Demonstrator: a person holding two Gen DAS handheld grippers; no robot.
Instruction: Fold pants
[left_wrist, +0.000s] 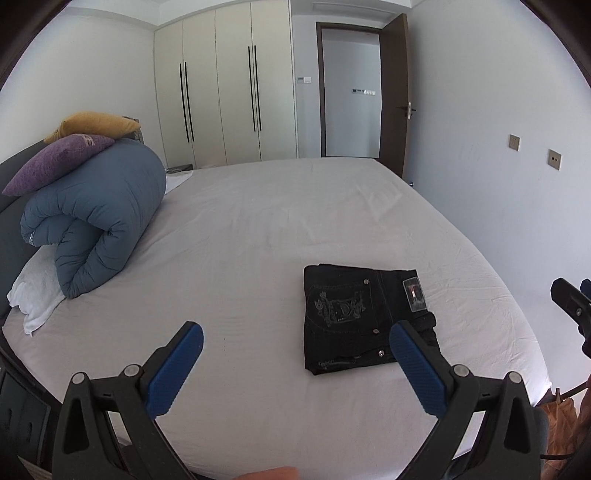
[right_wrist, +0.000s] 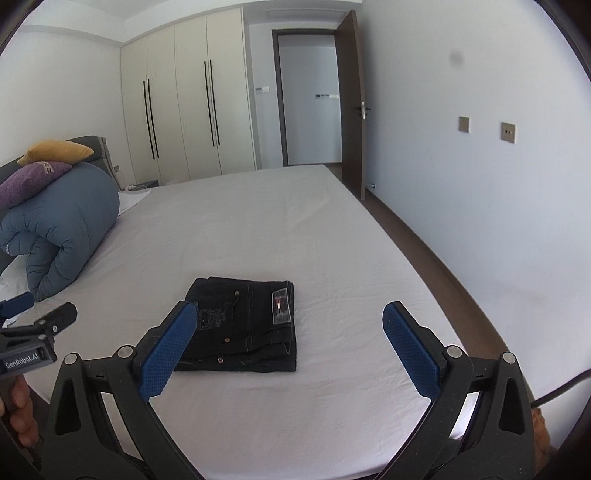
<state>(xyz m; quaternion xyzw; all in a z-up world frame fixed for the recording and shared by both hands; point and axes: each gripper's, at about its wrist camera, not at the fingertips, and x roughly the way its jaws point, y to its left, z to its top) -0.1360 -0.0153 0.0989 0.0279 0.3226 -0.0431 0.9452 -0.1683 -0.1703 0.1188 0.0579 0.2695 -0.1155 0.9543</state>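
Pants (right_wrist: 243, 326): black denim, folded square on white bed (right_wrist: 295, 229). Judged soft, fairly heavy, non-slip; grip at thick folded edges. Left gripper (left_wrist: 295, 365) and right gripper (right_wrist: 290, 347): jaws wide, empty, above.

Folded black pants (left_wrist: 364, 317) flat on white bed (left_wrist: 258, 229); left gripper (left_wrist: 295, 369) fingers wide apart

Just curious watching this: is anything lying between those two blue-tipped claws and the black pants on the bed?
Nothing visible. The folded pants lie alone on bare sheet; both the left gripper and right gripper hang open above it. The rolled duvet sits well aside.
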